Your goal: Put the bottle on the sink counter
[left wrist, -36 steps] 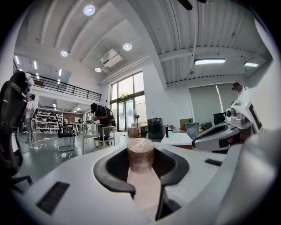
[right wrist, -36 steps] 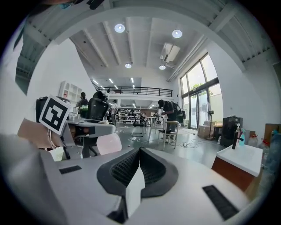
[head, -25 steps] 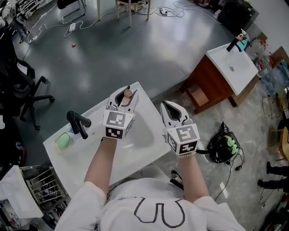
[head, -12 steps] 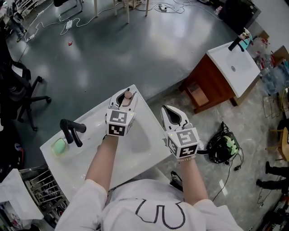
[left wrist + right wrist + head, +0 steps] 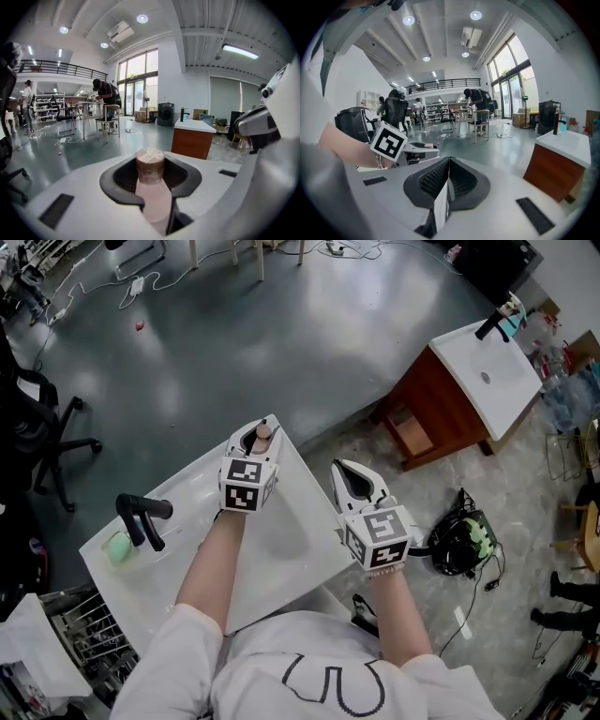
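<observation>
A pale pink bottle [image 5: 152, 197] with a tan ribbed cap is held upright by my left gripper [image 5: 151, 178], which is shut on it. In the head view the bottle [image 5: 264, 431] and left gripper [image 5: 257, 439] hang over the far corner of the white sink counter [image 5: 291, 563]. My right gripper [image 5: 352, 476] is shut and empty, beside the counter's right edge. Its ribbed pads [image 5: 433, 180] meet with nothing between them in the right gripper view.
A black faucet [image 5: 141, 517] and a green sponge [image 5: 118, 546] sit at the counter's left end. A second white sink on a wooden cabinet [image 5: 427, 413] stands to the right. A black bundle with cables [image 5: 461, 546] lies on the floor. A wire rack [image 5: 89, 638] is at lower left.
The head view has drifted a little, so the counter sits slightly further left. Both grippers keep their grip and places over the counter.
</observation>
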{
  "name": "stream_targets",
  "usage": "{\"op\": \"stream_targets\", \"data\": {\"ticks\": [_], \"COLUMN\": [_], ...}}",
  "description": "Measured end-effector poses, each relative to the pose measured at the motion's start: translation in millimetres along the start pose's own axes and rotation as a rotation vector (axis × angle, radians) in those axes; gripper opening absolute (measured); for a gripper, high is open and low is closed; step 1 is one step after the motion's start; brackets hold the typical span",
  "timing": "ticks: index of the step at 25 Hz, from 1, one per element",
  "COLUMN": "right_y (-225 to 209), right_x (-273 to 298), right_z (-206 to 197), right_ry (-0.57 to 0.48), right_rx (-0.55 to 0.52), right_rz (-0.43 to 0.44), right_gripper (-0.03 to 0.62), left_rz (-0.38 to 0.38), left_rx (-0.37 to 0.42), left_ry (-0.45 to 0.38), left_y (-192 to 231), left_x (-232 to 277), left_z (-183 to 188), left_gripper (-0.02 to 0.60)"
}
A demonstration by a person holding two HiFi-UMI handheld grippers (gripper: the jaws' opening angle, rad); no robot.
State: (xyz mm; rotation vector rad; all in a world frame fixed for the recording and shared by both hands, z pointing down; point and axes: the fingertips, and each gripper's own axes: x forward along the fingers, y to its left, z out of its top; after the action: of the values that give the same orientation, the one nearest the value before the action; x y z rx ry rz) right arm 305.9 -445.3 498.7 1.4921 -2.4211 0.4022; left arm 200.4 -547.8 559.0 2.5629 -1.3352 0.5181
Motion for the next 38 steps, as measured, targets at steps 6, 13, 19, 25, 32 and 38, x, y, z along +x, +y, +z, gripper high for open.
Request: {"op": "stream_targets", "data": {"ticks": [6, 13, 19, 25, 32, 38], "right_y": [-2, 5, 16, 20, 50, 77], "right_x": [0, 3, 7, 5, -12, -34], "right_z": [-3, 3, 9, 10, 19, 30], "right_ry": [0.006, -0.001, -0.012, -0.022, -0.045, -0.081], "right_rx": [0.013, 0.012, -0.002, 0.005, -0.008, -0.024], "right_rz": [0.005, 0.036, 0.070, 0.060, 0.029, 0.000], "right_gripper": [0.028, 0.029, 0.029, 0.029, 0.029, 0.029], "left_rz": [0.001, 0.011, 0.024, 0.013, -0.041, -0.087], "left_rx": [0.006, 0.021, 0.000, -0.028, -0.027, -0.010], "left_ry": [0.002, 0.017, 0.053, 0.001, -0.017, -0.057], "left_y": [1, -1, 1, 2, -7, -17], "left_x": [5, 4, 5, -7, -37, -72], "left_z": [-3, -1, -4, 14, 24, 38], "left_gripper": [0.127, 0.127, 0.233, 0.354, 0.356, 0.354]}}
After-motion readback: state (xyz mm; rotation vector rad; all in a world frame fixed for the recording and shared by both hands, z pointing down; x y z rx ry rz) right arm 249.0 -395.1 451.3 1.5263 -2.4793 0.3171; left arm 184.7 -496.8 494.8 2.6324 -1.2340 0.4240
